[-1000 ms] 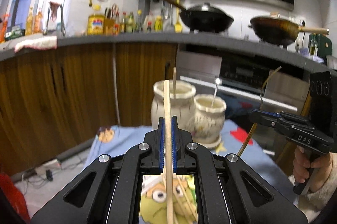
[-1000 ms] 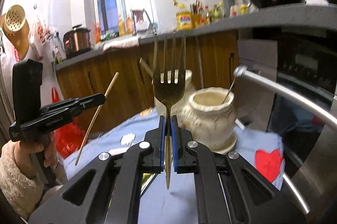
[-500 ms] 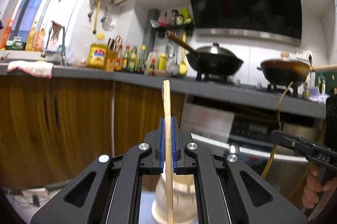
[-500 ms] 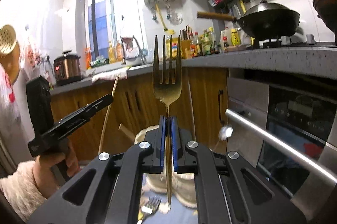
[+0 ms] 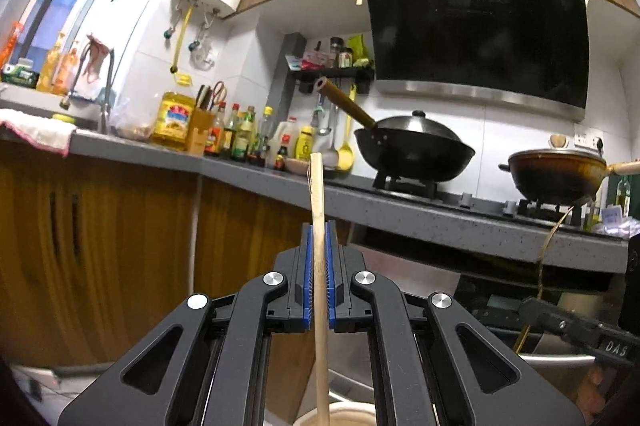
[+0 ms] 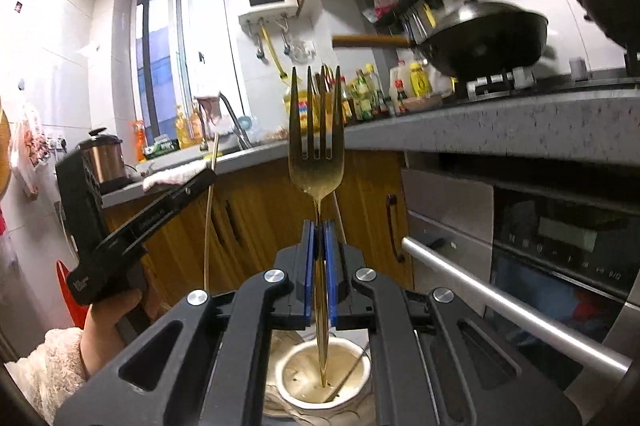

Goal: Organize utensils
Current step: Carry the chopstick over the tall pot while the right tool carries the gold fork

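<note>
Both tools risen, chopstick [image 5: 319, 258], fork [image 6: 316, 145] upright

The left gripper [image 5: 319, 282] clamps an upright wooden chopstick [image 5: 318, 209] above a pale jar rim [image 5: 352, 418]

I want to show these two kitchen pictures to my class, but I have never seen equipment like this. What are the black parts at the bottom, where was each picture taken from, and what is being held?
No robot here: a person holds a hand-operated two-finger gripper in each hand, each with a camera looking along its fingers. One picture is from the left gripper, shut on a wooden chopstick held upright. The other is from the right gripper, shut on a gold fork, prongs up, its handle end over a cream ceramic jar below. That view also shows the person's left hand. Behind runs a kitchen counter with a black wok.
</note>
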Action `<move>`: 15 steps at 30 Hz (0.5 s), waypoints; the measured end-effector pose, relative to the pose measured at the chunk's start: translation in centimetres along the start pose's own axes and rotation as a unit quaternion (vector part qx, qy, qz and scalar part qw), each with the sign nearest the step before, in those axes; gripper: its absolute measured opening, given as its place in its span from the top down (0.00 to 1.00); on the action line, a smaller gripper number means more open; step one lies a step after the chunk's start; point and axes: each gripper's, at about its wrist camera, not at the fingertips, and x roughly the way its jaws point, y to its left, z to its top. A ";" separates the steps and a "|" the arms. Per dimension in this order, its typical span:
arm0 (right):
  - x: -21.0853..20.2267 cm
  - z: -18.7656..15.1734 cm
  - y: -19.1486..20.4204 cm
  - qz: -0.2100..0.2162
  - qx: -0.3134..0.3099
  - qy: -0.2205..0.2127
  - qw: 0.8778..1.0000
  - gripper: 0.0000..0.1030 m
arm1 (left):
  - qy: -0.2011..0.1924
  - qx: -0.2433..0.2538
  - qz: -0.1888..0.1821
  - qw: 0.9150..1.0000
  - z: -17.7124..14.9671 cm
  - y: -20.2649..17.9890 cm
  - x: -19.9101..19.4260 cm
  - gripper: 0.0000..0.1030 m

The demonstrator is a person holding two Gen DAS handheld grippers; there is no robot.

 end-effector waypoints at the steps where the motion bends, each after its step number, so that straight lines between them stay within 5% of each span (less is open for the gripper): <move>1: 0.3 -0.2 -0.2 -0.001 0.000 0.004 1.000 0.95 | 0.002 0.002 0.002 1.000 -0.3 0.0 0.2 0.94; 10: 1.5 -3.6 -2.0 -0.002 0.016 0.058 0.998 0.95 | 0.015 -0.068 -0.014 0.997 -3.2 2.7 -2.4 0.94; 15: 1.6 -4.9 -2.1 -0.006 0.031 0.076 0.997 0.95 | 0.012 -0.066 -0.009 0.998 -4.2 2.6 -4.0 0.94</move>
